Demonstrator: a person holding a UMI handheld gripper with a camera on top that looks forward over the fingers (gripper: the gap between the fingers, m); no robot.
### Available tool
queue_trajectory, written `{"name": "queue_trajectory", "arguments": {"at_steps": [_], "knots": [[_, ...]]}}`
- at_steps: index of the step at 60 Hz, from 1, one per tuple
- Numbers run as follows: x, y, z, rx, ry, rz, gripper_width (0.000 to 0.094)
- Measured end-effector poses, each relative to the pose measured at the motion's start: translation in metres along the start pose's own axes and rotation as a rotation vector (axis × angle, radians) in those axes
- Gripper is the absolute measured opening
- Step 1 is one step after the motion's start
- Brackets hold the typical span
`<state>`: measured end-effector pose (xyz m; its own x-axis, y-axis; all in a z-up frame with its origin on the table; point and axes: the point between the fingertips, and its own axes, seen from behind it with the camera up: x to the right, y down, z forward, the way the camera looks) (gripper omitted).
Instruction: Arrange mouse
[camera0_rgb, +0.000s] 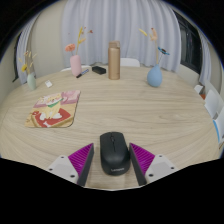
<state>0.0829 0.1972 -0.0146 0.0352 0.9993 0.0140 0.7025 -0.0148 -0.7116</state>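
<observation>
A black computer mouse (114, 153) lies on the light wooden table (150, 115), right between my gripper's fingers. My gripper (114, 151) is open. Its magenta pads (80, 160) flank the mouse on both sides, with a thin strip of table showing at the left side. The mouse rests on the table with its rear end toward me. A rectangular mouse mat with a cartoon picture (55, 110) lies ahead and to the left, apart from the mouse.
A copper bottle (114, 62) stands at the table's far edge, with a pink vase of flowers (76, 62) and a small black item (98, 70) to its left. A blue vase (155, 74) stands to the right and a small vase (30, 78) at far left. Curtains hang behind.
</observation>
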Motion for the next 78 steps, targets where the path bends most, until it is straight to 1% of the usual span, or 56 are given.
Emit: {"name": "queue_trajectory", "arguments": {"at_steps": [2, 4, 12, 17, 20, 30, 35, 39, 46, 52, 55, 61, 68, 69, 71, 75, 76, 77, 78], "knots": [[0.003, -0.001, 0.001, 0.003, 0.009, 0.001, 0.0636], [0.007, -0.002, 0.001, 0.003, 0.024, -0.004, 0.0490], [0.006, -0.001, 0.000, -0.022, 0.033, -0.003, 0.0410], [0.003, -0.010, -0.010, -0.032, 0.033, 0.025, 0.0398], [-0.003, -0.025, -0.020, -0.019, 0.032, 0.040, 0.0398], [-0.057, -0.125, -0.047, 0.079, -0.023, 0.068, 0.0396], [-0.099, -0.176, -0.046, 0.133, -0.064, 0.075, 0.0397], [-0.135, -0.202, -0.034, 0.162, -0.087, 0.065, 0.0396], [-0.200, -0.216, 0.002, 0.152, -0.148, 0.091, 0.0397], [-0.235, -0.200, 0.041, 0.131, -0.150, 0.073, 0.0399], [-0.245, -0.182, 0.061, 0.100, -0.139, 0.044, 0.0396], [-0.254, -0.147, 0.091, 0.032, -0.115, -0.001, 0.0400], [-0.251, -0.119, 0.109, -0.022, -0.083, -0.019, 0.0409], [-0.251, -0.117, 0.110, -0.028, -0.083, -0.014, 0.0423], [-0.252, -0.121, 0.109, -0.004, -0.085, -0.010, 0.0444], [-0.252, -0.116, 0.109, -0.014, -0.081, -0.021, 0.0524], [-0.253, -0.117, 0.109, -0.015, -0.087, -0.024, 0.0569], [-0.254, -0.117, 0.108, -0.015, -0.093, -0.025, 0.0645], [-0.255, -0.118, 0.107, -0.018, -0.101, -0.024, 0.0746]]}}
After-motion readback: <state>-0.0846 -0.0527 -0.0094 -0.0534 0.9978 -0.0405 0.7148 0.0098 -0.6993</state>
